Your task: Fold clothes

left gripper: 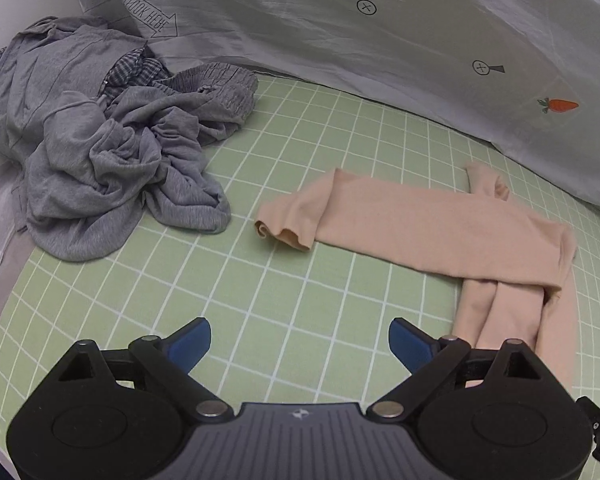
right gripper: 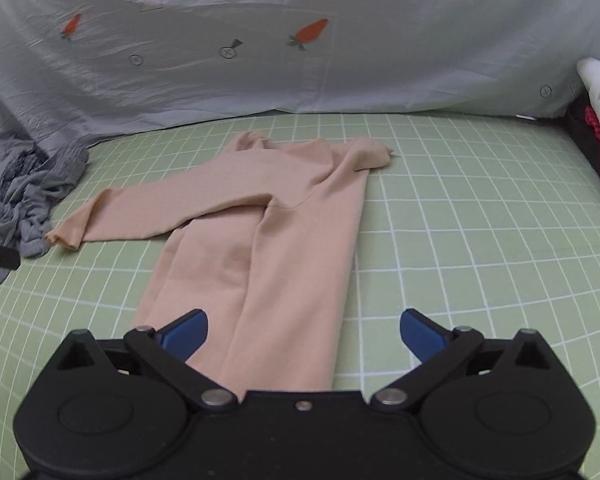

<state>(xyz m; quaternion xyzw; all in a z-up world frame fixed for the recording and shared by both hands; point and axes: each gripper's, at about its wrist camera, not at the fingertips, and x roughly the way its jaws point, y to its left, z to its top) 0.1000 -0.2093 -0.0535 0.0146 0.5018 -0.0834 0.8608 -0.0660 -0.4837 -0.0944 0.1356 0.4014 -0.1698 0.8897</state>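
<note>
Right wrist view first: my right gripper (right gripper: 304,334) has its blue pads spread as wide as they go, with nothing pinched between them. It hangs over the lower body of the peach top (right gripper: 284,240), which runs away from me up the green checked sheet (right gripper: 460,220). No contact that I can see; the cloth lies flat beneath the open jaws.

Over to the left wrist view: my left gripper (left gripper: 300,344) is also wide open and empty, poised over bare sheet, with the peach top lying off to its right.

Reading the garment now: one long sleeve (right gripper: 140,216) is laid across the body, and its cuff pokes out past the left edge onto the sheet. The other sleeve looks tucked over near the collar end. So I judge the sleeve folds are done, or nearly, and both tools have let go between steps.

Next, I reckon, comes the lengthwise fold: each gripper takes a corner of the near hem, pinches through the layers, and carries it up toward the collar. That calls for closing low on the cloth without dragging the crossed sleeve out of place.

Farther out, a grey heap of clothes (left gripper: 100,152) waits at the left, unfolded, near the pale printed bedding (left gripper: 340,40) along the back.
</note>
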